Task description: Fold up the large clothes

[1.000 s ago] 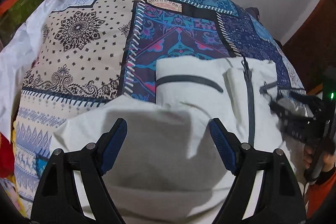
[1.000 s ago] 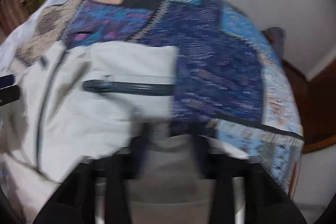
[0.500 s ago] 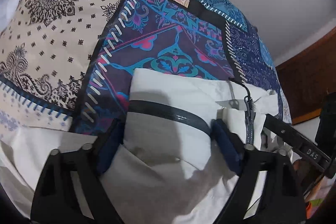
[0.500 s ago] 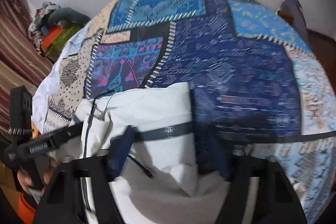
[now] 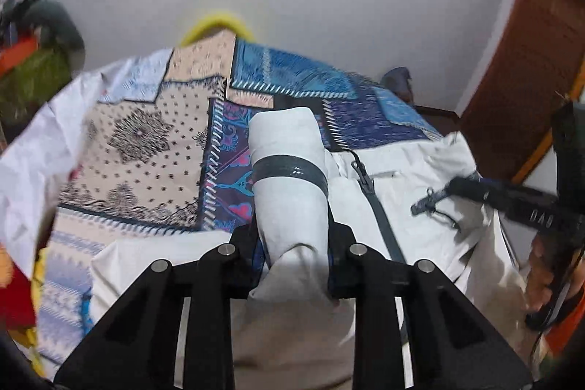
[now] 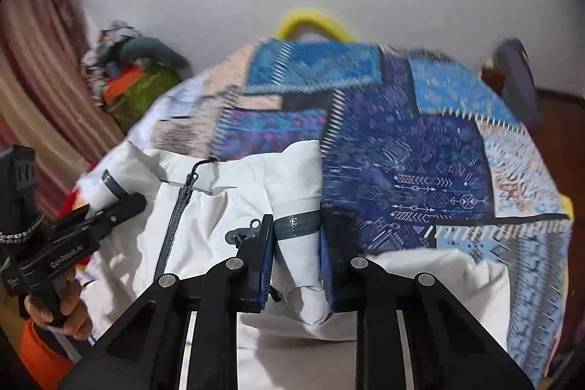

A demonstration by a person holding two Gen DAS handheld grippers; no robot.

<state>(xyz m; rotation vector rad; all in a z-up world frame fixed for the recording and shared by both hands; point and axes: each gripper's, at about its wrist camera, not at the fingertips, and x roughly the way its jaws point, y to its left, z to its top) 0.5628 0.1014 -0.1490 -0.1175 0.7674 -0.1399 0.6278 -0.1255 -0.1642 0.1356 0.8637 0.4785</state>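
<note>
The left gripper [image 5: 292, 240] is clenched on one bunched corner of the white jacket [image 5: 420, 207], just below a dark band, and the right gripper [image 6: 297, 262] is clamped the same way on the other corner. The jacket lies on the patchwork bed [image 6: 420, 170], zip [image 6: 175, 225] upward, its gripped edge lifted off the cover. The fold is probably best made if both corners are raised level and carried forward together, so that the edge is kept taut and square. If one side is pulled ahead, the slippery fabric is likely skewed or dragged.
</note>
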